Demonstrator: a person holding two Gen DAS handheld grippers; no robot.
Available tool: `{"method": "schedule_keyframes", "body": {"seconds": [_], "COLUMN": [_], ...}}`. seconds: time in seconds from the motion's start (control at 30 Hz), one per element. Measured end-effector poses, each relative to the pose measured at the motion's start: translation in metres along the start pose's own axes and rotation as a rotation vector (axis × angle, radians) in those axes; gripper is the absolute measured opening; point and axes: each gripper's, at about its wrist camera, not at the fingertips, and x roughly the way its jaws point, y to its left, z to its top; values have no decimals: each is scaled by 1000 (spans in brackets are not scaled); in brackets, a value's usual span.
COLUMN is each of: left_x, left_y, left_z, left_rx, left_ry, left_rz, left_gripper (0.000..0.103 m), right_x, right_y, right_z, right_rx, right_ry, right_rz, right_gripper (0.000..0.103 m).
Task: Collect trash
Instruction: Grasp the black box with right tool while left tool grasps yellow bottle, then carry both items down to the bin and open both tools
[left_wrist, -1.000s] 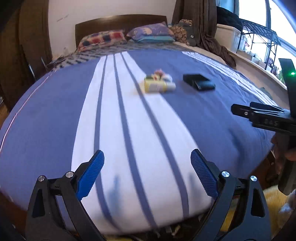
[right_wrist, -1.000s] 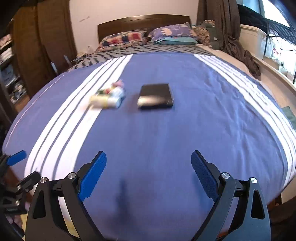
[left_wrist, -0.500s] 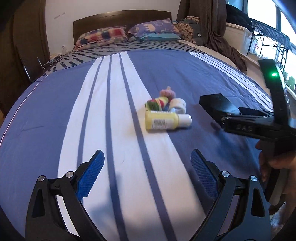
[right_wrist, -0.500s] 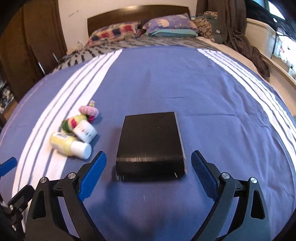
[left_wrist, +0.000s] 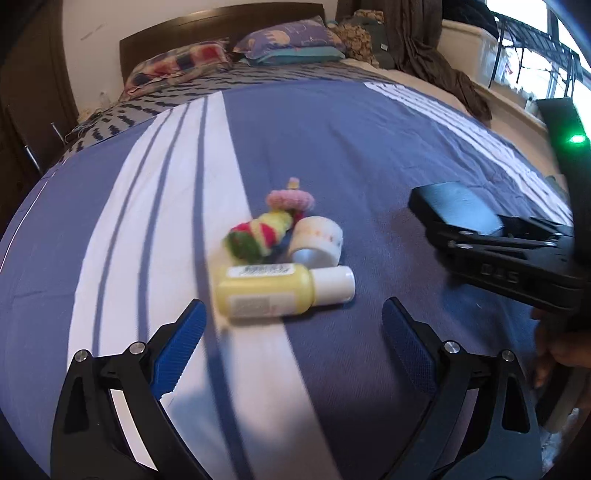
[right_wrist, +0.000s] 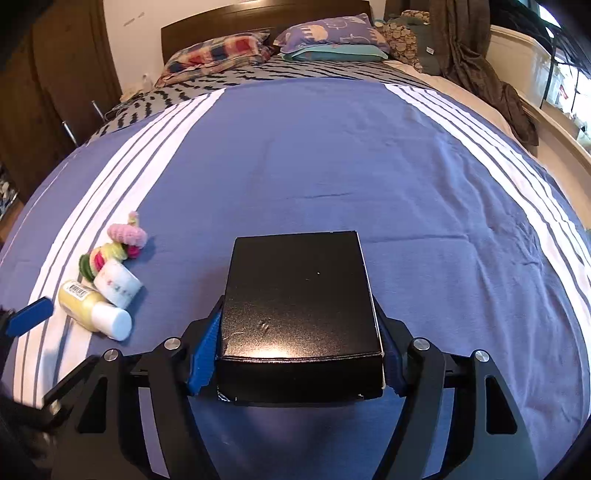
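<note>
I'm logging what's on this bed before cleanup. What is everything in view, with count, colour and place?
black box: 1, black, on the bedspread, between the right pads
bottle: 1, yellow with white cap, lying ahead of the left pads
tape roll: 1, white, behind the bottle
crochet toy: 1, pink, yellow, red, green, beside the roll
bedspread: 1, blue, white stripes
pillows: 2, patterned, at the headboard
left hand-held gripper: 1, open
right hand-held gripper: 1, jaws just closing onto the box

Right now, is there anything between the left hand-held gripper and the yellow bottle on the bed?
Nothing visible. The left hand-held gripper is open, and only bare bedspread lies between it and the yellow bottle. The white cup and crochet toy lie behind the bottle.
</note>
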Motion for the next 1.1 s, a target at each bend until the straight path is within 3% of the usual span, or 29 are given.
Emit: {"method": "schedule_keyframes", "body": {"seconds": [0.17,0.27,0.53,1.1], "left_x": [18,22,-3,-132], "left_y": [0,3,10,31], "left_z": [9,12,-7,-139], "left_rx": [-9,-27,-40,-90], "left_ry": [27,34,7,-33], "left_rz": [7,-2,-32,-72], "left_gripper": [90,78,78,78], "right_x": [-4,-7,-29,-128], "right_y": [-10,-10,1,34], "right_z": [-3,-5,-21,-117], "right_rx": [2,1,-29,-70], "right_ry": [-7,-14,-37,-62], "right_rz": [21,30,39,116], "right_gripper": [71,71,71,71]}}
